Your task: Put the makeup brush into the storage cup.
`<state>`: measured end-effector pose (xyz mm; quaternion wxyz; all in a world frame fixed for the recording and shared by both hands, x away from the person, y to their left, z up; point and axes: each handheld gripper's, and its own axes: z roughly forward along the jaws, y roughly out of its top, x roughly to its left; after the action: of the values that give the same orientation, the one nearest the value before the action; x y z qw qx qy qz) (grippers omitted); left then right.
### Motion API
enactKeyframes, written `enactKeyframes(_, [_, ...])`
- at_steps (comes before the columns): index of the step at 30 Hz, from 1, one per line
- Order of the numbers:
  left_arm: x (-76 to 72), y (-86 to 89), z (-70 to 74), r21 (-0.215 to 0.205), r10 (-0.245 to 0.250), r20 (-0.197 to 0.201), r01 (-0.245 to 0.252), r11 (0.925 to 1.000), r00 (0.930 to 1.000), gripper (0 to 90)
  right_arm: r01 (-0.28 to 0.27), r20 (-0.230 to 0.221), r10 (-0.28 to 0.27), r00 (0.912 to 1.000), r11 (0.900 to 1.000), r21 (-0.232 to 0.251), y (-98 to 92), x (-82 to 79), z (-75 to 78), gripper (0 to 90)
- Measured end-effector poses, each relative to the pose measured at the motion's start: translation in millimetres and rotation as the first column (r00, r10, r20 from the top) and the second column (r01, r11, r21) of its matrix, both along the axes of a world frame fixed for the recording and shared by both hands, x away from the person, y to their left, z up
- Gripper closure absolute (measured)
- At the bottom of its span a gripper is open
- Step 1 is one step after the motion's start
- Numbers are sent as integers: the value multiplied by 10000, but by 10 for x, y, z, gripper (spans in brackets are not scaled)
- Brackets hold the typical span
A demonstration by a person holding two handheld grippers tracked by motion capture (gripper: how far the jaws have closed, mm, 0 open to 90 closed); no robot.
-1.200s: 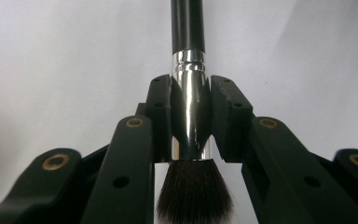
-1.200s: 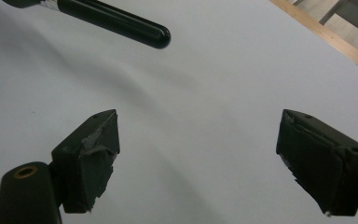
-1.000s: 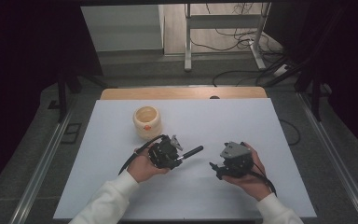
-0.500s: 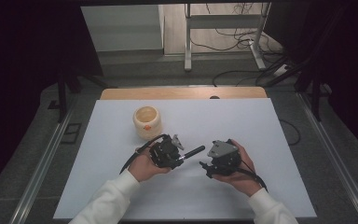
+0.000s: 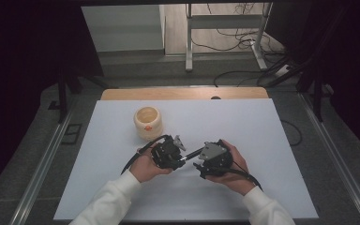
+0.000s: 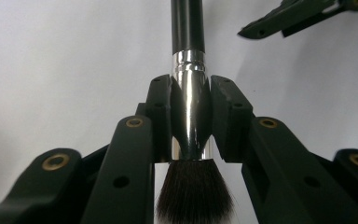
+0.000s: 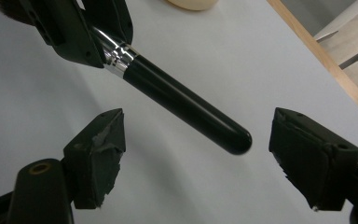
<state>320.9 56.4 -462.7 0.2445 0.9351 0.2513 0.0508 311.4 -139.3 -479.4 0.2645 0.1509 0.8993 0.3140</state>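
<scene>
High view looks down on the table (image 5: 122, 197); both gripper views, close up, share the brush (image 6: 187, 28).

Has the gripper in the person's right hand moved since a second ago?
Yes. The right gripper has slid left across the table, toward the brush.

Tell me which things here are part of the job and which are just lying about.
In the job:
- brush, clamped at its metal collar in the left claw
- right claw, open, its jaws just closing either side of the handle end

Lying about:
- cream pot
- cables on the floor
</scene>
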Motion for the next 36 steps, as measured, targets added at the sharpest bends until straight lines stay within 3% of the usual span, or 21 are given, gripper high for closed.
enactKeyframes(12, [-9, -30, 4, 0, -177, -57, 177, 9998, 9998, 708, -514, 323, 536, 9980, 9965, -654, 136, 8, -58, 276])
enactKeyframes(19, [-19, -42, 14, -12, -403, -4, 403, 9992, 9992, 708, -1055, 777, 1154, 9903, 9871, -1206, 230, -45, -112, 500])
enactKeyframes(24, [-27, -23, 39, -283, -440, 190, 445, 9986, 9989, 706, -1382, 1058, 1607, 9813, 9713, -1934, 283, -93, -145, 623])
enactKeyframes(25, [-30, -16, 49, -383, -416, 265, 426, 9984, 9988, 705, -1426, 1110, 1675, 9796, 9687, -2033, 291, -105, -150, 644])
enactKeyframes(26, [-33, -7, 61, -526, -378, 454, 402, 9978, 9983, 701, -1249, 1001, 1434, 9846, 9772, -1715, 317, -142, -171, 672])
enactKeyframes(27, [-36, 8, 82, -763, -280, 806, 341, 9965, 9964, 694, -1283, 1084, 1489, 9829, 9757, -1776, 325, -155, -176, 697])
enactKeyframes(30, [-26, 43, 137, -1090, 105, 1379, 47, 9940, 9904, 514, -1376, 1129, 1584, 9809, 9753, -1727, 326, -173, -161, 743])
enactKeyframes(33, [-41, 84, 187, -1298, 692, 1953, -442, 9906, 9783, 403, -1259, 1127, 1460, 9829, 9776, -1685, 300, -160, -142, 744])
enactKeyframes(34, [-39, 105, 207, -1232, 749, 2044, -503, 9911, 9760, 345, -1508, 1201, 1769, 9769, 9682, -1999, 266, -123, -121, 744])
enactKeyframes(36, [-41, 134, 227, -1398, 868, 2102, -579, 9885, 9738, 318, -1475, 1216, 1732, 9773, 9695, -1958, 257, -118, -114, 744])
